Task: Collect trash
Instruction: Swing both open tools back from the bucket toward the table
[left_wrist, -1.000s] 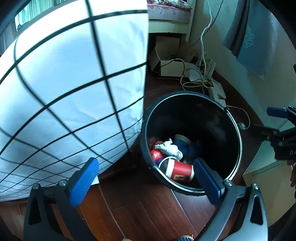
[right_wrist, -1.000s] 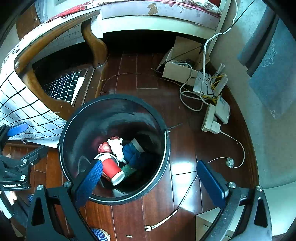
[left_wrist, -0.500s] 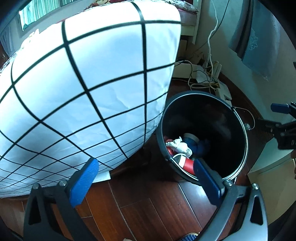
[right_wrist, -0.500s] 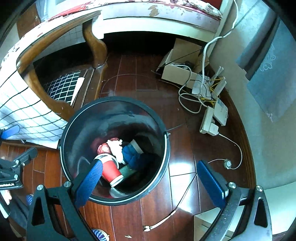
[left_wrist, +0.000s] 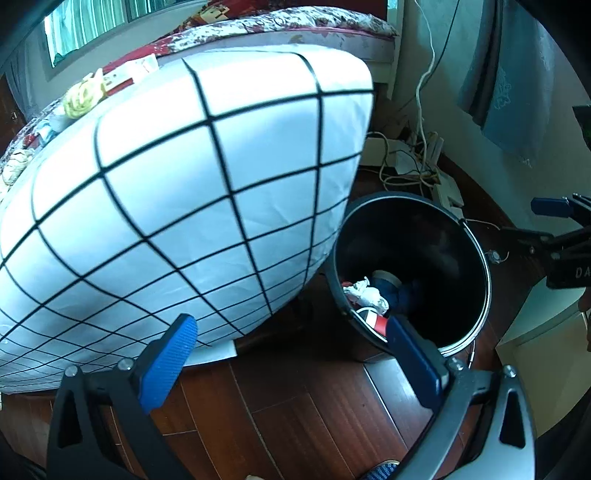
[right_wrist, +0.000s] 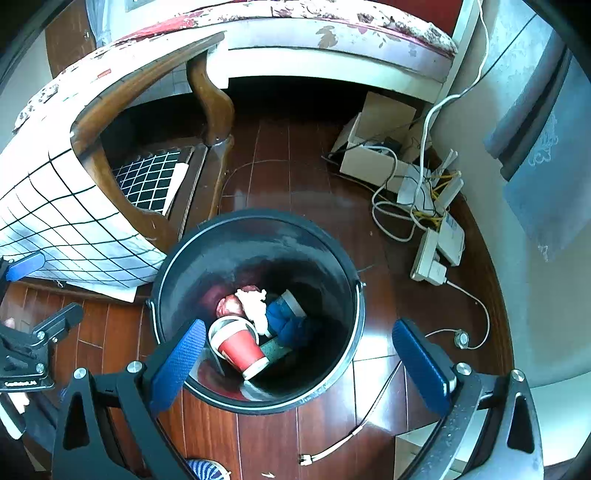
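I see my right gripper (right_wrist: 295, 354) with its fingers wide apart and holding nothing, and the black bin (right_wrist: 258, 310) on the wooden floor (right_wrist: 295, 184) lies between and just beyond them, with a red paper cup (right_wrist: 238, 347), a crumpled white tissue (right_wrist: 255, 302) and something blue inside. My left gripper (left_wrist: 291, 360) is also spread wide and empty; the same bin (left_wrist: 410, 273) is beyond its right finger, and the checked cloth (left_wrist: 177, 199) is beyond its left finger.

Glossy dark wood floor (right_wrist: 325, 192); smooth black bin (right_wrist: 343, 280) with metal rim; paper red cup (right_wrist: 240, 350) and crumpled white paper (right_wrist: 255, 306) inside — grid-printed matt cloth (left_wrist: 184, 192) at left — textured blue pads (right_wrist: 177, 365).
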